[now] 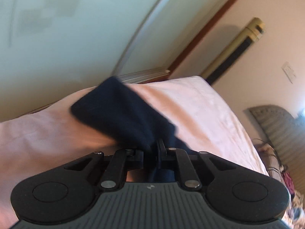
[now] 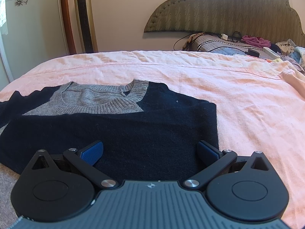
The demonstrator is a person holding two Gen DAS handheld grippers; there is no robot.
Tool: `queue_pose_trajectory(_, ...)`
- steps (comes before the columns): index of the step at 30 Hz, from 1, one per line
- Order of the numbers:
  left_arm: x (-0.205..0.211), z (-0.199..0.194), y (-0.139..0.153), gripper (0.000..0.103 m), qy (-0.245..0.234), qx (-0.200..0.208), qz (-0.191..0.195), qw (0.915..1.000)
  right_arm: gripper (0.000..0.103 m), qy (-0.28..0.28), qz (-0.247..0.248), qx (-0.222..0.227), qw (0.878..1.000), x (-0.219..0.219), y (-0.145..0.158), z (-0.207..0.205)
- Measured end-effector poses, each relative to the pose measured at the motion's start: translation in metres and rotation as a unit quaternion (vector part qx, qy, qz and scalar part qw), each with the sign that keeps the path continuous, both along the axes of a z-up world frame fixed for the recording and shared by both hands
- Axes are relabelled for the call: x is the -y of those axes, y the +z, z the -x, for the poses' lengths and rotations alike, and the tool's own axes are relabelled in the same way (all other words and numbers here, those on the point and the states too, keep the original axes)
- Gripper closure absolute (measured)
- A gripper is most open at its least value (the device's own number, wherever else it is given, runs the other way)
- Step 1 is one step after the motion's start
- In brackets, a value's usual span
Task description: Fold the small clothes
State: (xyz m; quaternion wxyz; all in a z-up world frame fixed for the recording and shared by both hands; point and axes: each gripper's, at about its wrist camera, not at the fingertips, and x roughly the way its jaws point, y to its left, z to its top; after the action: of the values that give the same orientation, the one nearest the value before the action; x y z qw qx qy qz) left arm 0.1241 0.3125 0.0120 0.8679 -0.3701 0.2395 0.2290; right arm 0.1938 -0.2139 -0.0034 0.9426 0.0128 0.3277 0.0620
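Observation:
A small navy sweater (image 2: 133,126) with a grey ribbed collar (image 2: 101,99) lies flat on the pink bedsheet (image 2: 209,87), its right side folded in to a straight edge. My right gripper (image 2: 149,149) hovers open low over the sweater's near part, with its blue pads (image 2: 91,152) spread wide and nothing pinched. In the left wrist view, my left gripper (image 1: 152,148) is shut on a navy sleeve (image 1: 118,112), which is lifted and stretches away over the pink sheet (image 1: 209,114). That view is tilted and blurred.
A tall tower fan (image 2: 84,17) stands by the wall beyond the bed's far edge. A padded headboard (image 2: 228,7) is at the back right, with a heap of clothes, cables and a remote (image 2: 257,43) below it. A pale door (image 1: 76,28) fills the left wrist view's top.

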Motion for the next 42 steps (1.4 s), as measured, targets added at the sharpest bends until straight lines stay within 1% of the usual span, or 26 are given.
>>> queue_pose_trajectory(2, 0.032, -0.003, 0.021, 0.094, -0.024, 0.017, -0.061, 0.9977, 0.0, 0.0, -0.003, 0.0, 1.0, 0.001, 0.0, 0.0)
queue_pose_trajectory(3, 0.056, -0.004, 0.035, 0.095, -0.041, 0.029, -0.101, 0.9936, 0.0, 0.0, -0.004, 0.001, 1.0, 0.001, 0.0, 0.0)
queue_pose_trajectory(5, 0.109, -0.007, 0.054, 0.095, -0.1, 0.056, -0.144, 0.9829, 0.0, 0.0, -0.008, 0.001, 1.0, 0.002, 0.001, 0.0)
queue_pose_trajectory(7, 0.179, -0.011, 0.065, 0.095, -0.188, 0.072, -0.19, 0.9609, 0.0, 0.0, -0.013, 0.003, 1.0, 0.003, 0.001, 0.0)
queue_pose_trajectory(8, 0.217, -0.012, 0.063, 0.095, -0.241, 0.071, -0.207, 0.9455, 0.0, 0.0, -0.016, 0.003, 1.0, 0.005, 0.001, 0.001)
queue_pose_trajectory(10, 0.287, -0.017, 0.046, 0.095, -0.344, 0.038, -0.22, 0.9119, 0.0, -0.001, -0.026, 0.005, 1.0, 0.007, 0.001, 0.001)
queue_pose_trajectory(11, 0.313, -0.018, 0.034, 0.095, -0.378, 0.014, -0.219, 0.8993, 0.0, -0.001, -0.033, 0.006, 0.999, 0.009, 0.001, 0.001)
queue_pose_trajectory(12, 0.332, -0.018, 0.021, 0.094, -0.404, -0.009, -0.21, 0.8902, 0.0, -0.001, -0.039, 0.007, 0.999, 0.011, 0.001, 0.002)
queue_pose_trajectory(13, 0.343, -0.015, 0.013, 0.094, -0.418, -0.022, -0.2, 0.8856, 0.0, -0.002, -0.045, 0.008, 0.999, 0.013, 0.002, 0.002)
queue_pose_trajectory(15, 0.355, 0.003, 0.002, 0.093, -0.432, -0.028, -0.191, 0.8811, 0.0, -0.002, -0.051, 0.01, 0.999, 0.015, 0.002, 0.002)
queue_pose_trajectory(18, 0.35, 0.042, 0.004, 0.088, -0.424, -0.009, -0.185, 0.8863, 0.0, -0.001, -0.051, 0.01, 0.999, 0.015, 0.002, 0.003)
queue_pose_trajectory(20, 0.338, 0.049, 0.01, 0.074, -0.408, 0.008, -0.186, 0.8937, 0.0, -0.001, -0.052, 0.01, 0.999, 0.015, 0.002, 0.003)
queue_pose_trajectory(21, 0.322, 0.049, 0.012, 0.054, -0.389, 0.02, -0.174, 0.9045, 0.0, -0.001, -0.051, 0.01, 0.999, 0.015, 0.002, 0.003)
queue_pose_trajectory(22, 0.301, 0.048, 0.016, 0.024, -0.361, 0.031, -0.157, 0.9187, 0.0, -0.001, -0.051, 0.01, 0.999, 0.015, 0.002, 0.003)
queue_pose_trajectory(24, 0.246, 0.051, 0.018, 0.002, -0.265, 0.051, -0.113, 0.9563, 0.0, -0.002, -0.049, 0.01, 0.999, 0.014, 0.002, 0.003)
queue_pose_trajectory(26, 0.187, 0.054, 0.015, 0.002, -0.158, 0.06, -0.049, 0.9845, 0.0, -0.002, -0.045, 0.01, 0.999, 0.012, 0.002, 0.003)
queue_pose_trajectory(27, 0.152, 0.057, 0.01, 0.002, -0.093, 0.058, -0.003, 0.9939, 0.0, -0.002, -0.043, 0.009, 0.999, 0.012, 0.002, 0.003)
queue_pose_trajectory(28, 0.126, 0.06, 0.005, 0.002, -0.04, 0.054, 0.033, 0.9972, 0.0, -0.002, -0.042, 0.009, 0.999, 0.012, 0.002, 0.003)
queue_pose_trajectory(30, 0.075, 0.068, -0.007, 0.003, 0.05, 0.056, 0.112, 0.9909, 0.0, -0.002, -0.04, 0.009, 0.999, 0.011, 0.001, 0.003)
queue_pose_trajectory(32, 0.04, 0.068, -0.018, 0.003, 0.066, 0.077, 0.171, 0.98, 0.0, -0.002, -0.038, 0.008, 0.999, 0.01, 0.001, 0.002)
queue_pose_trajectory(34, 0.026, 0.061, -0.017, 0.003, 0.061, 0.082, 0.181, 0.9781, 0.0, -0.002, -0.036, 0.008, 0.999, 0.009, 0.0, 0.002)
queue_pose_trajectory(37, 0.021, 0.047, -0.017, 0.006, 0.053, 0.08, 0.167, 0.9812, 0.0, -0.002, -0.036, 0.008, 0.999, 0.009, 0.0, 0.002)
queue_pose_trajectory(38, 0.021, 0.042, -0.018, 0.012, 0.048, 0.077, 0.162, 0.9826, 0.0, -0.002, -0.037, 0.008, 0.999, 0.009, 0.0, 0.002)
queue_pose_trajectory(39, 0.022, 0.035, -0.019, 0.036, 0.038, 0.069, 0.162, 0.9836, 0.0, -0.002, -0.037, 0.008, 0.999, 0.009, 0.0, 0.002)
queue_pose_trajectory(40, 0.021, 0.027, -0.021, 0.071, 0.031, 0.058, 0.167, 0.9838, 0.0, -0.002, -0.038, 0.008, 0.999, 0.01, 0.0, 0.002)
queue_pose_trajectory(42, 0.02, 0.022, -0.026, 0.091, 0.026, 0.03, 0.161, 0.9862, 0.0, -0.002, -0.038, 0.008, 0.999, 0.01, 0.0, 0.002)
